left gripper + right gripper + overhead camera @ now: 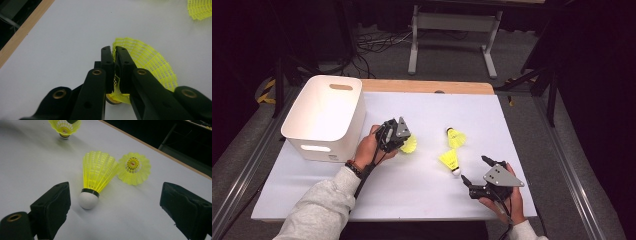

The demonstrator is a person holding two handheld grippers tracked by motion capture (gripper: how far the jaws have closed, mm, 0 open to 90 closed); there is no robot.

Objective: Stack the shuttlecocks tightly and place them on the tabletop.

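— Shuttlecocks of yellow plastic mesh: where do the three sit?

— One (147, 62) is pinched by its skirt in the left gripper (398, 134), jaws closed on the mesh, just beside the white plastic bin (324, 117). Two lie on the white table (412, 185): a white-tipped one (96, 178) between the right gripper (115, 210)'s wide-open jaws, another (134, 167) touching its skirt.

— How will they handle?

— Very light, likely; the mesh looks soft and crushable. The firm cork tip or its collar seems the safer hold.
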